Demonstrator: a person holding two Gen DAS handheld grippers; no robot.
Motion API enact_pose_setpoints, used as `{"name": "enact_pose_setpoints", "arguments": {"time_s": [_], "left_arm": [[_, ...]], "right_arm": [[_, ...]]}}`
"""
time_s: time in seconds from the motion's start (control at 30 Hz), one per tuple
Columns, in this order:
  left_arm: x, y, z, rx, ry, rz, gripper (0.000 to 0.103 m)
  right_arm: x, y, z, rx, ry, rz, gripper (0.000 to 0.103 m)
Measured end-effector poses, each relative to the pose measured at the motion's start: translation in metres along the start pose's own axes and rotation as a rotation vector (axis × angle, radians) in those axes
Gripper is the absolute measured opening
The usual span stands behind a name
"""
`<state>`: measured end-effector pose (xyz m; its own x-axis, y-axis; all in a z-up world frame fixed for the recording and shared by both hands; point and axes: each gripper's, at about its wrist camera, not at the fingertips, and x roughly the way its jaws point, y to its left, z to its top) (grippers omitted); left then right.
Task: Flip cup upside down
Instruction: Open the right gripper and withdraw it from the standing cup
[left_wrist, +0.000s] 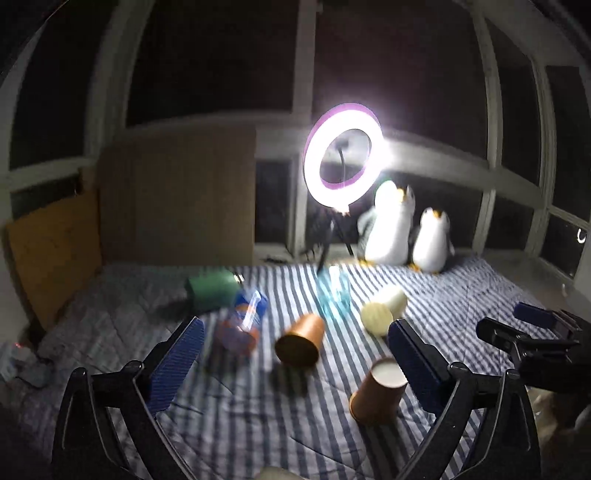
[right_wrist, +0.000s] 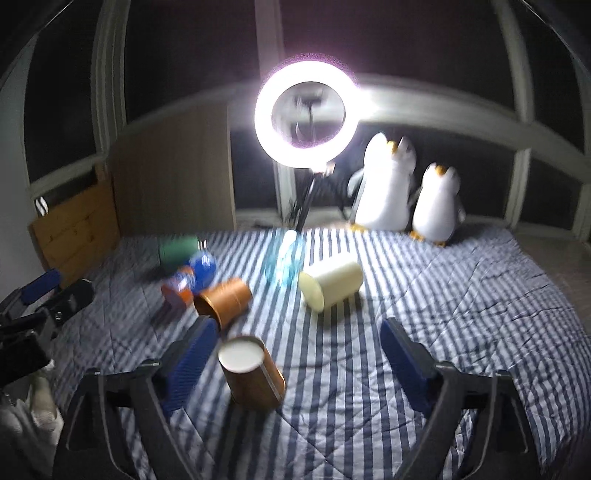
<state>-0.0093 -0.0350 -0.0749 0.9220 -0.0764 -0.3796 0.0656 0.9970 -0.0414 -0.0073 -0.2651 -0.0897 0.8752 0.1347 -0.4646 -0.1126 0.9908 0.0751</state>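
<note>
Blue-padded fingers of the left gripper (left_wrist: 295, 343) stand spread wide with nothing between them, hovering above the striped bedspread (left_wrist: 258, 424). Just inside its right finger stands a brown paper cup (left_wrist: 376, 391), base up and white, slightly tilted. Ahead of the fingertips a second brown cup (left_wrist: 300, 341) lies on its side, mouth toward the camera. Farther ahead lie a cream cup (left_wrist: 384, 308) on its side, a clear blue glass (left_wrist: 334, 295), a blue and orange cup (left_wrist: 243, 321) and a green cup (left_wrist: 210, 291), all blurred.

The right gripper (right_wrist: 299, 343) is likewise spread and empty; the base-up brown cup sits just beside its left finger, not pinched. The other gripper's body shows at its far left edge.

The bedspread, blue and white with quilted seams, covers a bed that fills the foreground. Beyond the cups, a lit ring light (left_wrist: 345, 155) stands on a tripod at the bed's far edge, with two plush penguins (left_wrist: 402, 229) to its right. A wooden headboard (left_wrist: 55, 254) rises at the left. White-framed windows (left_wrist: 221, 55), dark outside, wrap the room.
</note>
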Motion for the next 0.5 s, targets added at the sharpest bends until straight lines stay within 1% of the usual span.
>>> {"name": "enact_pose_setpoints", "arguments": {"time_s": [0.07, 0.23, 0.3, 0.4, 0.5], "left_arm": [[-0.016, 0.006, 0.006, -0.003, -0.024, 0.008, 0.102], [-0.039, 0.014, 0.012, -0.027, -0.03, -0.003, 0.102], [-0.049, 0.015, 0.011, -0.027, -0.044, -0.002, 0.102], [-0.062, 0.016, 0.008, -0.015, -0.059, 0.009, 0.102], [-0.068, 0.017, 0.006, -0.025, -0.061, 0.0, 0.102]], "right_arm": [[-0.012, 0.005, 0.003, 0.004, -0.045, -0.021, 0.095], [-0.043, 0.017, 0.002, 0.014, -0.163, -0.075, 0.099], [-0.051, 0.02, -0.001, 0.021, -0.195, -0.079, 0.1], [-0.059, 0.024, -0.003, 0.022, -0.218, -0.077, 0.101], [-0.064, 0.024, -0.006, 0.027, -0.23, -0.076, 0.101]]}}
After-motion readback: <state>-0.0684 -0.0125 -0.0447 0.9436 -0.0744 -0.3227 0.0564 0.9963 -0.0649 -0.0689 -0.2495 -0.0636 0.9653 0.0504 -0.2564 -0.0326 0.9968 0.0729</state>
